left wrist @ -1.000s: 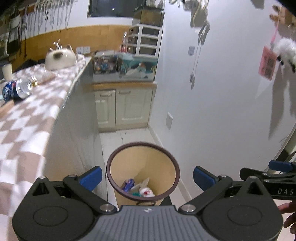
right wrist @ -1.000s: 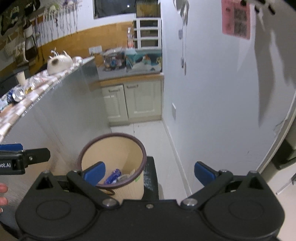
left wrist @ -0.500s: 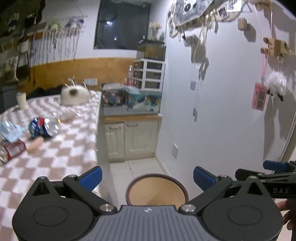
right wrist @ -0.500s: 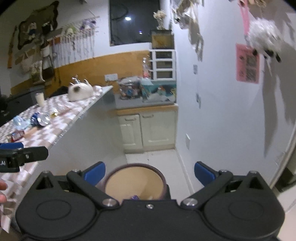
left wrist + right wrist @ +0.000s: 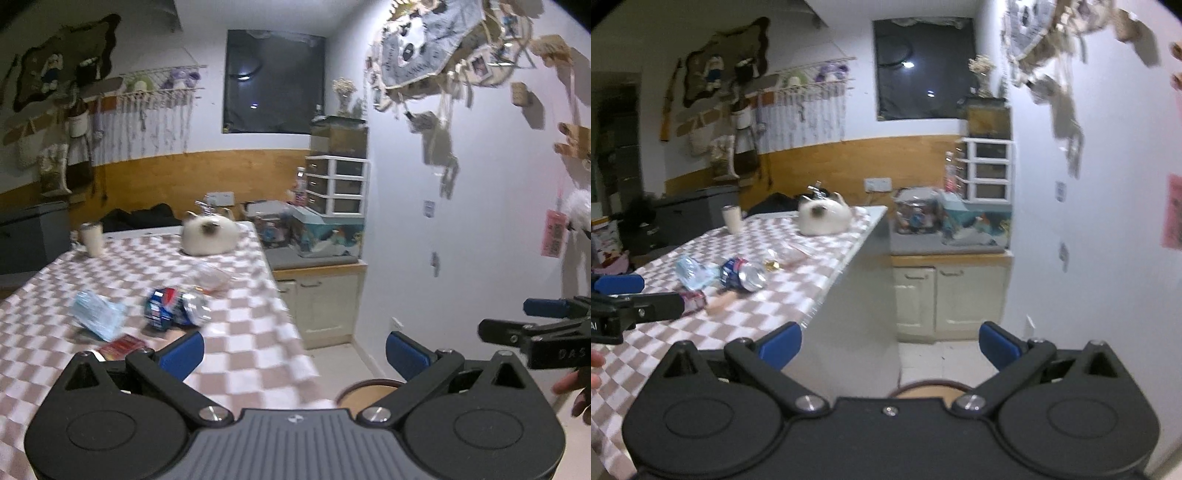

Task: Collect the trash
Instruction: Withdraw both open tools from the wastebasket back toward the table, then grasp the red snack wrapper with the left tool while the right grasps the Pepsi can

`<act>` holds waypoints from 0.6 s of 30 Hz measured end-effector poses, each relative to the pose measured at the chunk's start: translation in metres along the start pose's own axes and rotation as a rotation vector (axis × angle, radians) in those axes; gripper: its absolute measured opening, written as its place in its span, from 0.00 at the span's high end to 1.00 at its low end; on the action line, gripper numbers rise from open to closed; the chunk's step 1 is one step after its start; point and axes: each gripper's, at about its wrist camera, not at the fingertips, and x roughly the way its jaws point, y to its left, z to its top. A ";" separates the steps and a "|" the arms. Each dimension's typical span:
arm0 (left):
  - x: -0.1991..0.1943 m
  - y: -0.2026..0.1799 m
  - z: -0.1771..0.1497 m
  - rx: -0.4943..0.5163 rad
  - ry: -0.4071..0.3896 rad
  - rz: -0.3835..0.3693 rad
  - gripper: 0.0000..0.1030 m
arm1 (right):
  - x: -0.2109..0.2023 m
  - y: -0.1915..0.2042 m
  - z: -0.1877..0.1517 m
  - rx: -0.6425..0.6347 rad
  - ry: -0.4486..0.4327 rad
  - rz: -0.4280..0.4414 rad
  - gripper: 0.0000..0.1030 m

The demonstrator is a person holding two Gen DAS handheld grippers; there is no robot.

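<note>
Swinging up from the bin (image 5: 369, 387), both views have lifted within the last second: a moment ago the bin's open mouth, with wrappers inside, filled the lower frame; now only its brown rim peeks over each tool body, and the checkered surface (image 5: 251, 332) has come into sight. I take that to mean a drop is finished and the next pickup is being lined up.

The left tongs (image 5: 294, 349) and right tongs (image 5: 889, 345) both stand spread wide and empty.

The remaining trash lies together near the middle of the surface, back from its right edge: a crushed blue can (image 5: 173, 308), a crumpled blue face mask (image 5: 98, 319) touching a red packet (image 5: 122, 345), and a clear wrapper (image 5: 212, 277) farther back. The can lies on its side, its long axis running roughly across the surface, with its silvery end pointing toward the right edge.
</note>
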 end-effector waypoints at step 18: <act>0.060 0.177 0.028 0.009 0.052 0.016 0.00 | 0.077 0.102 0.090 -0.131 -0.018 0.113 0.00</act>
